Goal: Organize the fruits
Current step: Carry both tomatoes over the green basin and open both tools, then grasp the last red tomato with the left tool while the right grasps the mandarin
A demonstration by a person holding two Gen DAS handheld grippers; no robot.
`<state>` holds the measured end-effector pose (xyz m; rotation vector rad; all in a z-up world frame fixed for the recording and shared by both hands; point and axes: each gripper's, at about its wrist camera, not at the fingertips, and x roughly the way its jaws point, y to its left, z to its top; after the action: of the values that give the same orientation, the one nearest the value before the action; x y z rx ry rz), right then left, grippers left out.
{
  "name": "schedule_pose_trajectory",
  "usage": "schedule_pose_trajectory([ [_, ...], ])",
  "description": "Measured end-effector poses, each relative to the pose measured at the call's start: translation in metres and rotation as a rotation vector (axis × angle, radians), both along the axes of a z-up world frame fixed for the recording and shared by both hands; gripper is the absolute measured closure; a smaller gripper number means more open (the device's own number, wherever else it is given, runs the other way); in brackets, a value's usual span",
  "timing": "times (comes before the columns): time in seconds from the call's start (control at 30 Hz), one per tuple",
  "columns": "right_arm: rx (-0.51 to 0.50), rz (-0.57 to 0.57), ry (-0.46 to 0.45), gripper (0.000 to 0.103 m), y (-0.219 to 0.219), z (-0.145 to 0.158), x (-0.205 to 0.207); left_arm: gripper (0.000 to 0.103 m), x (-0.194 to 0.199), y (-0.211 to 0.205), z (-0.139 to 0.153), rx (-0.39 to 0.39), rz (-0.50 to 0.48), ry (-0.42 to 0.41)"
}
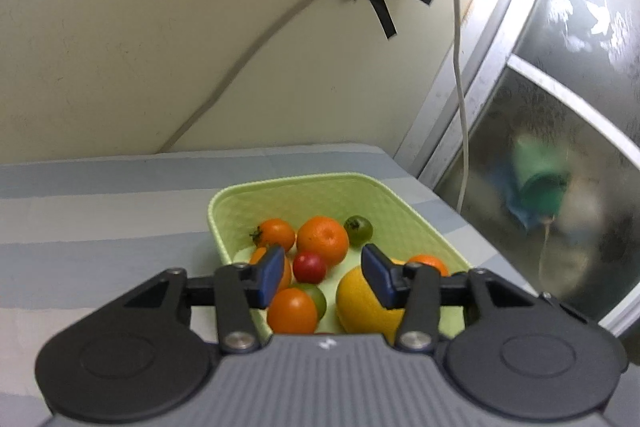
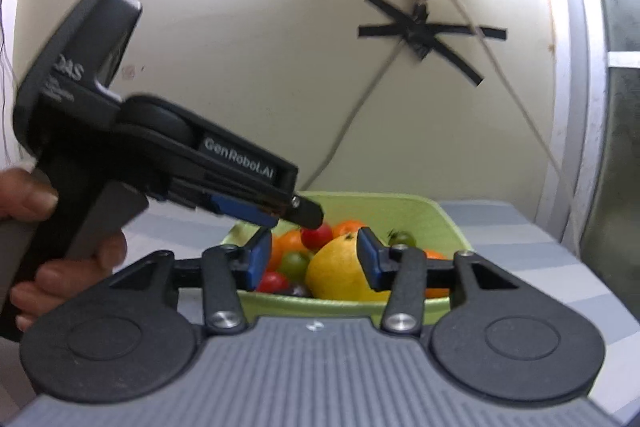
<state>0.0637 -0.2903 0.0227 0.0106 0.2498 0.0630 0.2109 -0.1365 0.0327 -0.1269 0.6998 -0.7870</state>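
Item: small round red cherry tomato (image 1: pixel 309 267), lying in the pale green plastic basket (image 1: pixel 224 211), directly ahead between your left gripper's (image 1: pixel 323 277) spread, empty fingers; your right gripper (image 2: pixel 313 259), likewise spread, sits farther back.

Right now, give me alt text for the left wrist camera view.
The open left gripper hovers empty over a green basket of oranges, tomatoes and a large yellow fruit on a striped cloth.

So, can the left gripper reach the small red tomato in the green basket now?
Probably yes. The left gripper is open above the basket, and the red tomato lies uncovered between its fingers, though neighbouring fruits crowd it.
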Motion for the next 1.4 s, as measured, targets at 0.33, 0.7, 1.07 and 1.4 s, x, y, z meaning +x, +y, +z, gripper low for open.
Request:
schedule_pose_trajectory([
  [0.33,0.048,-0.049,-0.1,0.054,-0.007,0.003,-0.017,0.055,-0.06,0.143,0.021,-0.107,0.213,-0.073],
  [0.7,0.155,0.246,0.115,0.054,0.047,0.001,-0.019,0.053,-0.113,0.255,-0.036,0.056,0.524,-0.005],
  [1.07,0.075,0.392,0.276,0.054,0.124,-0.001,0.016,0.048,-0.09,0.221,-0.032,0.162,0.438,-0.118],
  [1.4,0.106,0.447,0.364,0.053,0.18,-0.002,0.113,0.058,-0.081,0.224,-0.041,0.12,0.442,-0.102],
])
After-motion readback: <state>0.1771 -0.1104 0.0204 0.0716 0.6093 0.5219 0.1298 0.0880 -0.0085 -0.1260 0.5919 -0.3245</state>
